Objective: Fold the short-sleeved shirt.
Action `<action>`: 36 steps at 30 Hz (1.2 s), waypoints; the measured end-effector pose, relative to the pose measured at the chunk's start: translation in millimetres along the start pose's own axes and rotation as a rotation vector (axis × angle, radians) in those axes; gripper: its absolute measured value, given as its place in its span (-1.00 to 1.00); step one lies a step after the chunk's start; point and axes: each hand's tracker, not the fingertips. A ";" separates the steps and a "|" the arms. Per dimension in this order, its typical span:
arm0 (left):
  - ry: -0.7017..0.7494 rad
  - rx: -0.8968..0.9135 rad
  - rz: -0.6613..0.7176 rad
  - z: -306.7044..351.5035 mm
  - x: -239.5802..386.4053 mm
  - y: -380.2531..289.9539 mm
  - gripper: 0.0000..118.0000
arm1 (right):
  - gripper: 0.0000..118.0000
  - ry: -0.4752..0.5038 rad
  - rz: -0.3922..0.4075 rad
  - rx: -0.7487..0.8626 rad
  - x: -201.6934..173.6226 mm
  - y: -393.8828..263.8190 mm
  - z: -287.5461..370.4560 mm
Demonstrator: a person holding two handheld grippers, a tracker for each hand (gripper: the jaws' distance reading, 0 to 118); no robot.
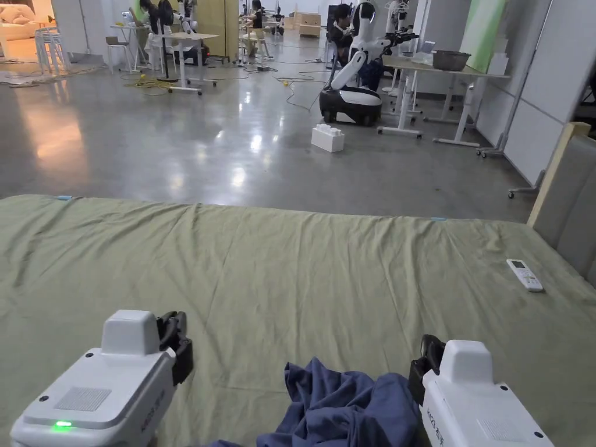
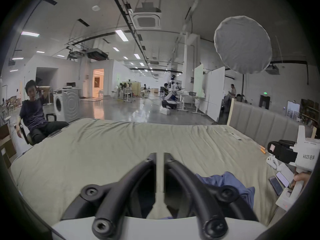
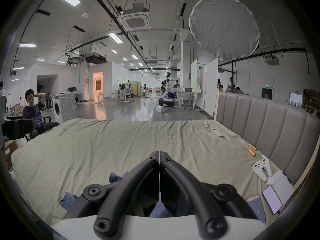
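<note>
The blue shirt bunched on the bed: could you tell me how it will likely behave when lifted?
The blue shirt lies crumpled in soft folds, so it is probably floppy and will drape from any pinch point. It looks thin, likely light. On the wrinkled bed sheet it may drag rather than slide.

Shirt (image 1: 343,407) crumpled on the bed sheet (image 1: 279,273) at the near edge, between left gripper (image 1: 174,343) and right gripper (image 1: 429,361). Remote control (image 1: 525,275) far right on the sheet, near the headboard (image 1: 567,209). Game controller (image 3: 262,169) and two phones (image 3: 265,202) along the headboard side, nearer. Behind the bed, floor (image 1: 174,134), a wheeled robot (image 1: 355,87) beside a table (image 1: 442,75).
</note>
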 end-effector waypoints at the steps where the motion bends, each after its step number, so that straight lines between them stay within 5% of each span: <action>1: 0.007 0.008 0.002 1.5 -2.2 0.0 -0.94 | -0.98 0.000 0.001 0.008 -1.7 0.1 0.1; 8: 0.034 -0.078 0.001 0.1 -12.2 -4.2 -0.98 | -0.98 0.003 0.014 0.033 -2.5 1.8 -0.1; 9: 0.028 -0.114 0.011 -1.7 -13.4 -9.7 -0.98 | -0.98 0.063 -0.011 0.025 -8.8 2.8 -4.6; 19: -0.069 -0.648 0.088 -43.2 -23.1 -97.2 -0.95 | -0.98 0.051 -0.002 0.006 9.4 -13.4 3.1; 23: -0.053 -0.809 0.110 -57.5 -20.8 -118.8 -0.10 | -0.98 0.040 0.001 -0.051 17.2 -24.4 -4.6; 25: -0.028 -0.829 0.120 -63.0 -19.5 -125.8 0.17 | -0.98 0.028 0.012 -0.055 16.6 -27.1 -3.1; 33: 0.020 -0.885 0.022 -79.2 -0.5 -139.3 0.24 | -0.98 0.007 0.013 -0.079 24.5 -33.9 -2.7; 36: 0.051 -0.843 -0.049 -70.7 13.0 -134.4 0.05 | -0.98 0.004 0.015 -0.089 27.3 -36.9 -5.0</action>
